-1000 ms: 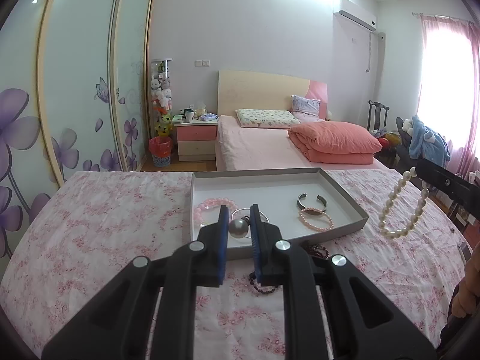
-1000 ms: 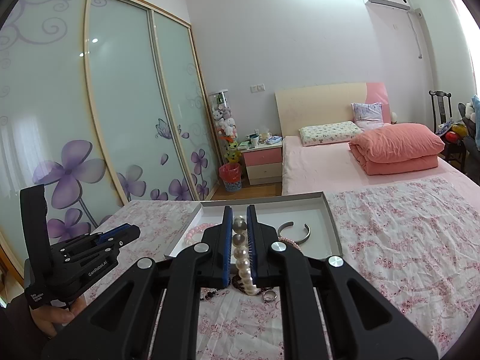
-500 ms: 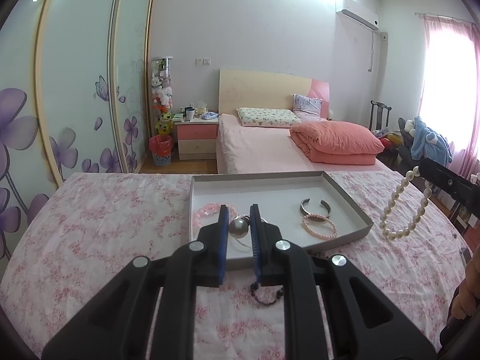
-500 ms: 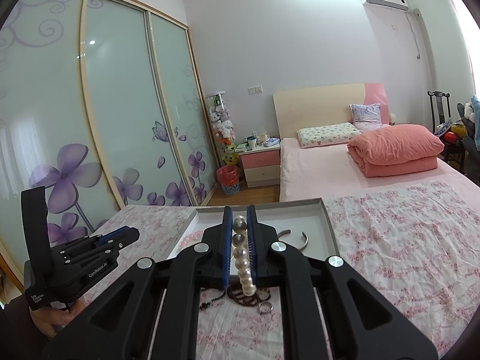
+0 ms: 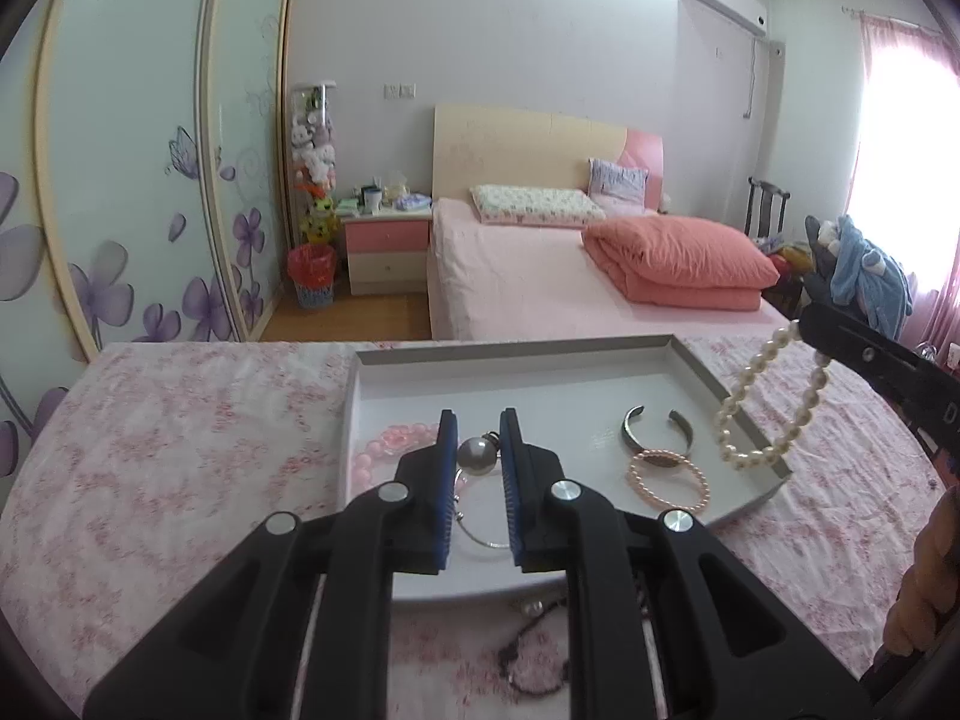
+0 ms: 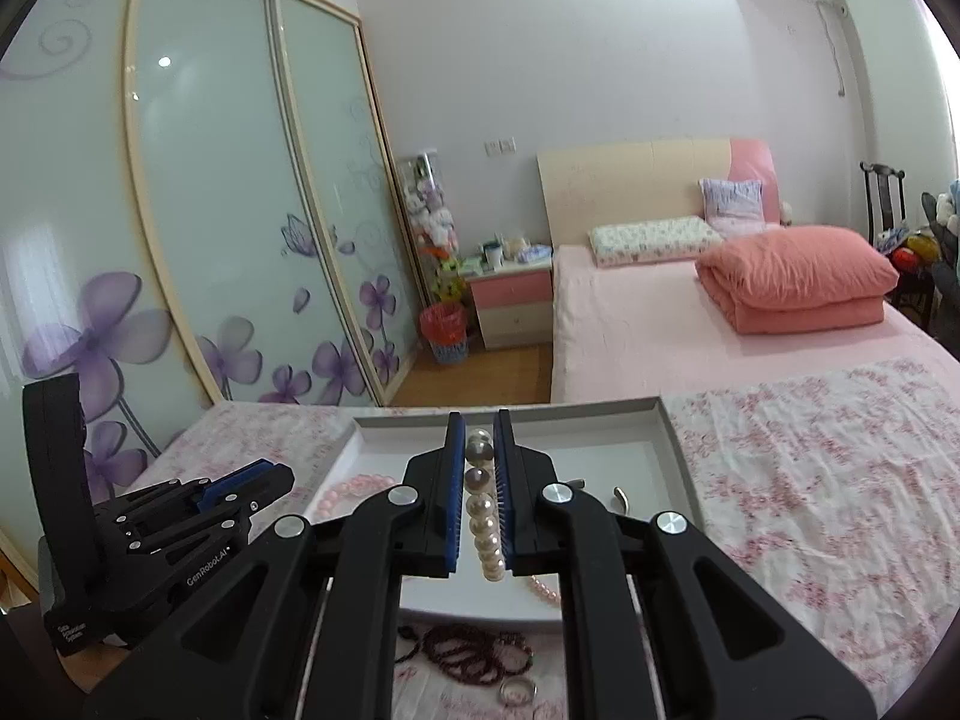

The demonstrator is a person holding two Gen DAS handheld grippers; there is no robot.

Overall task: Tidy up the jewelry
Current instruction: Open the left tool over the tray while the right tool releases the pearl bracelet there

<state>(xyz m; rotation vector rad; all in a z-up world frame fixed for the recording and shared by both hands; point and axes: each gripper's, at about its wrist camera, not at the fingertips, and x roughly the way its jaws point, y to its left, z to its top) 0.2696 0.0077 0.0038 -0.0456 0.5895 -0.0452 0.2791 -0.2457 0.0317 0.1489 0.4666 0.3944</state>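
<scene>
A grey tray (image 5: 696, 363) sits on the floral table. My left gripper (image 5: 478, 456) is shut on a grey pearl pendant (image 5: 477, 455) with a silver chain, held over the tray's near part. My right gripper (image 6: 479, 468) is shut on a white pearl bracelet (image 6: 483, 516), which hangs over the tray's right rim in the left wrist view (image 5: 774, 402). In the tray lie a pink bead bracelet (image 5: 384, 447), a dark cuff bangle (image 5: 657, 429) and a rose bead bracelet (image 5: 669, 480).
A dark red bead bracelet (image 6: 474, 651) and a silver ring (image 6: 517, 690) lie on the tablecloth in front of the tray (image 6: 678, 450). A dark cord (image 5: 534, 654) lies there too. A bed (image 5: 540, 276) stands beyond the table.
Both grippers have moved forward and lower over the tray. The pearl bracelet has swung left to hang over the tray's right rim. The pendant's chain now trails into the tray.
</scene>
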